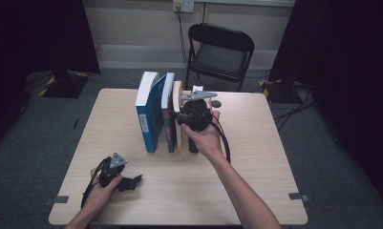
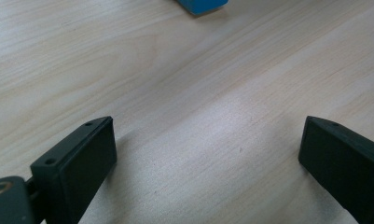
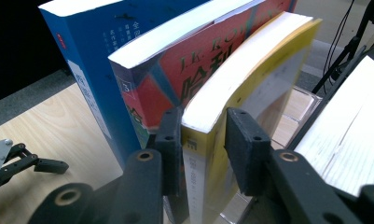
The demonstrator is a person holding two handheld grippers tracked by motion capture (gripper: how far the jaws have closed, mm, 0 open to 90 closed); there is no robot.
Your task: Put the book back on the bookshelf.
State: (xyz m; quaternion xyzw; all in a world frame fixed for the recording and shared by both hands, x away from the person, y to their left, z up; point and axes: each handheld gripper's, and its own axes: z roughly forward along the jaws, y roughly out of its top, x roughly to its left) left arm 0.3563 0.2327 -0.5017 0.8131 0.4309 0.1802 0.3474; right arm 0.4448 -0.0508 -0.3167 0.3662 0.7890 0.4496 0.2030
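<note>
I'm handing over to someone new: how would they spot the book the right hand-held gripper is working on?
On the light wooden table, find the row of upright books. The yellow-spined paperback book stands between the red-covered book and a clear plastic bookend. Alone in the row, it sits between the right hand-held gripper jaws.

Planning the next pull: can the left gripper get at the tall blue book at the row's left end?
Probably yes: the left gripper rests open, with bare wooden table between it and the blue book.

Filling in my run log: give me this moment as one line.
right gripper: jaws astride yellow book, grip unclear | left gripper: open, idle on table | blue book, red book: upright
</note>
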